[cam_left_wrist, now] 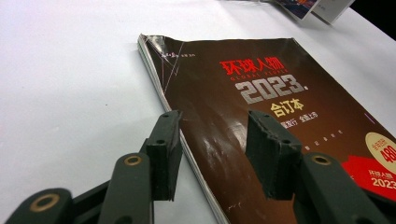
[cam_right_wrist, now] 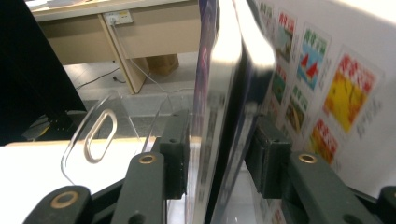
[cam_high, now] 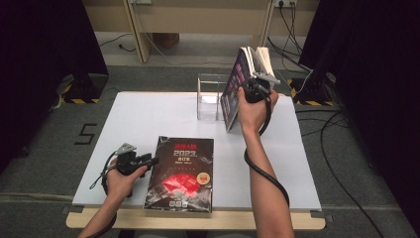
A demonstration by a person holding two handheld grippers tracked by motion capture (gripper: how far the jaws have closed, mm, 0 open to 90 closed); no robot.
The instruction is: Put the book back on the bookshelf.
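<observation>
Magazines are going into the clear acrylic upright holder [cam_high: 208,97] at the table's far side, we judge. Our right gripper [cam_high: 257,85] is clamped on a thick glossy magazine with a purple cover [cam_high: 236,84], held upright and tilted just beside the holder. Next we must line its lower edge over the slot. Our left gripper [cam_left_wrist: 212,140] stands open, jaws straddling the edge of the dark brown 2023 magazine [cam_high: 181,171] lying flat near us, not pressing it
</observation>
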